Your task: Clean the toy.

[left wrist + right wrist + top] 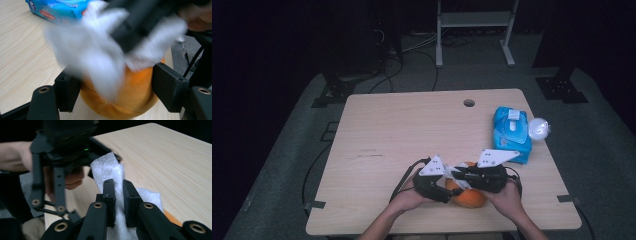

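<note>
- While you worked at the near edge of the wooden table [412,125], the high view showed your left gripper [443,191] and right gripper [460,176] meeting over an orange [469,198], with your left hand [408,199] and right hand [507,198] behind them. A blue pack of wet wipes [511,134] lay well apart at the far right, a white round object, too small to name, just beside it.
- Along the left gripper view, your left gripper [113,91] had its jaws set one on each side of the orange [130,100], touching or very nearly so; you appeared to be gripping the fruit to steady it. A blurred white wipe [97,57] lay draped over its top, with the other tool's dark body above it, and the wipes pack [56,10] sat beyond.
- From the right gripper view, your right gripper [119,192] was clenched on the wipe [110,168], its jaws pinching the sheet between them; a sliver of orange [171,218] showed under it.
- By my judgement, you were wiping the orange, one tool bracing, one rubbing. Your next stroke called for a firm left hold, so the fruit would not roll, and light downward pressure on the sheet.
</note>
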`<state>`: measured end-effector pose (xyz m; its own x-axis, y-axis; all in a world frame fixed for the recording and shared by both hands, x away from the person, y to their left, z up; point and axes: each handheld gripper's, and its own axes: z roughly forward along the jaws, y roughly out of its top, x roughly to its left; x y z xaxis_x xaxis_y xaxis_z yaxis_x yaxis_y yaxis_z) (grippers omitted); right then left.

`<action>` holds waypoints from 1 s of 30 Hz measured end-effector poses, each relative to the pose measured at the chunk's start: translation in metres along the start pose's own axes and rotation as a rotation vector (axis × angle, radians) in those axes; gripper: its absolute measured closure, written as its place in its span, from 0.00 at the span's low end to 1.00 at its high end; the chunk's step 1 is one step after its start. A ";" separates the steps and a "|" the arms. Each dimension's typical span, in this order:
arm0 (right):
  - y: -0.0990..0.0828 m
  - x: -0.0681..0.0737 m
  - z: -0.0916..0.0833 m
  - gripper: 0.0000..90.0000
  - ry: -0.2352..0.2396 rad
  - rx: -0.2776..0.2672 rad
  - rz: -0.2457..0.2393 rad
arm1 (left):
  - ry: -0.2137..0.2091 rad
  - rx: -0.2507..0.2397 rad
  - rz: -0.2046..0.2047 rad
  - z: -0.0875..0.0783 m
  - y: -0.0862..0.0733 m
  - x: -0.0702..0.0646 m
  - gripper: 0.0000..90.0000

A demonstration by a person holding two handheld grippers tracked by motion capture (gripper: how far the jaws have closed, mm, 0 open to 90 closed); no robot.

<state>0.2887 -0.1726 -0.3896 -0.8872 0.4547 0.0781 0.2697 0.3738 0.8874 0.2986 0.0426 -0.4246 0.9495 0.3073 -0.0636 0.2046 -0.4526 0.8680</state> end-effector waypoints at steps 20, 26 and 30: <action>-0.003 -0.004 0.001 0.91 0.021 0.008 0.025 | 0.007 -0.003 0.037 0.003 -0.002 -0.002 0.30; -0.012 -0.028 -0.012 0.91 -0.024 -0.001 0.094 | 0.000 0.011 0.048 0.002 -0.008 0.004 0.30; -0.023 -0.042 -0.019 0.91 -0.030 0.002 0.156 | -0.012 0.016 0.014 0.000 -0.013 0.012 0.29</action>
<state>0.3122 -0.2155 -0.4050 -0.8230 0.5313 0.2011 0.4040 0.2985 0.8647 0.3073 0.0523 -0.4369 0.9550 0.2909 -0.0574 0.1950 -0.4701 0.8608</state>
